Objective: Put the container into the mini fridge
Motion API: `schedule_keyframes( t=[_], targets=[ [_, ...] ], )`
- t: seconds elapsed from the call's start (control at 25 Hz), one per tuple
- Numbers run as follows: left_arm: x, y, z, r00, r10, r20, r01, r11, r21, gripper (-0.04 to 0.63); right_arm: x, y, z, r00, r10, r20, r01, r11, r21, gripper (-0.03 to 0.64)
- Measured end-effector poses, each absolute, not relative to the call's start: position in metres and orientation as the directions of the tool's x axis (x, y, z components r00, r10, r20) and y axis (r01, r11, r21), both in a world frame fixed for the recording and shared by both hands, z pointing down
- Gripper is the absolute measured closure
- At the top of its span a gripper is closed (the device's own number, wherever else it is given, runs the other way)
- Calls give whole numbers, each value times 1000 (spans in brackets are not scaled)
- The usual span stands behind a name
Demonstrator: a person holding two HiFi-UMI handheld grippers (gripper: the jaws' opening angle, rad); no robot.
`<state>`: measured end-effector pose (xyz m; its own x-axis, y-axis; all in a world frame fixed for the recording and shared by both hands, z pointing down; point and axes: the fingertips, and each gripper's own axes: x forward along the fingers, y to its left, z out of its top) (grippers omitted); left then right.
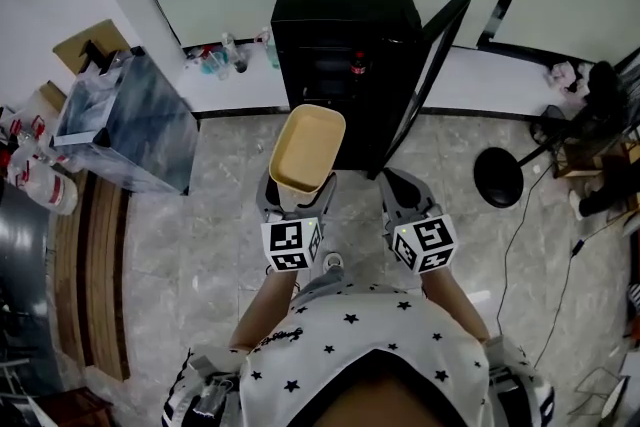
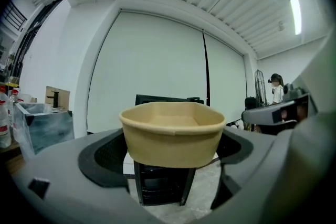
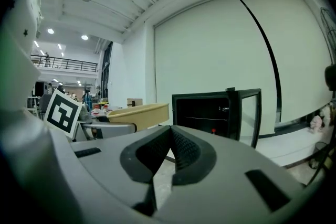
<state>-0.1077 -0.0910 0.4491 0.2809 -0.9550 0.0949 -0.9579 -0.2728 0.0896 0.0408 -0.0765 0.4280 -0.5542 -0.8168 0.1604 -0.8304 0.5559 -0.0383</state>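
The tan paper container [image 1: 307, 147], which looks empty, is in the air just near of the mini fridge [image 1: 345, 20], open side up and tipped a little, not yet inside. The left gripper [image 1: 297, 189] has its jaws clamped on the container's lower wall, one pad on each side. The right gripper [image 3: 169, 159] hangs beside it to the right with its jaws pressed together on nothing. The fridge's door [image 1: 430, 65] stands open on the right, and the dark cavity faces the person. A red-capped bottle [image 1: 358, 65] shows inside.

The likeliest trouble is the grip itself. A thin paper wall pinched low down could buckle or pivot between the pads, so the container may droop or slip out when it is pushed toward the far side. The wide rim could also catch on the upper edge of the opening, or on a shelf, if it goes in too high or tipped. A careless thrust might knock the bottle. The idle right gripper sits close to the door's near edge and could nudge it partway closed against the left gripper. A drop here would land on the tiled floor [image 1: 225, 215].
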Motion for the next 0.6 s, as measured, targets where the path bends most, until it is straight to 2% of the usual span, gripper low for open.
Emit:
schedule_keyframes(
  t=[0.6],
  targets=[
    [-121,-188,465,313,-944,106,-949,-305,85,69,25,-149,442,-505,-844,179,-861,508,-32,624]
  ],
)
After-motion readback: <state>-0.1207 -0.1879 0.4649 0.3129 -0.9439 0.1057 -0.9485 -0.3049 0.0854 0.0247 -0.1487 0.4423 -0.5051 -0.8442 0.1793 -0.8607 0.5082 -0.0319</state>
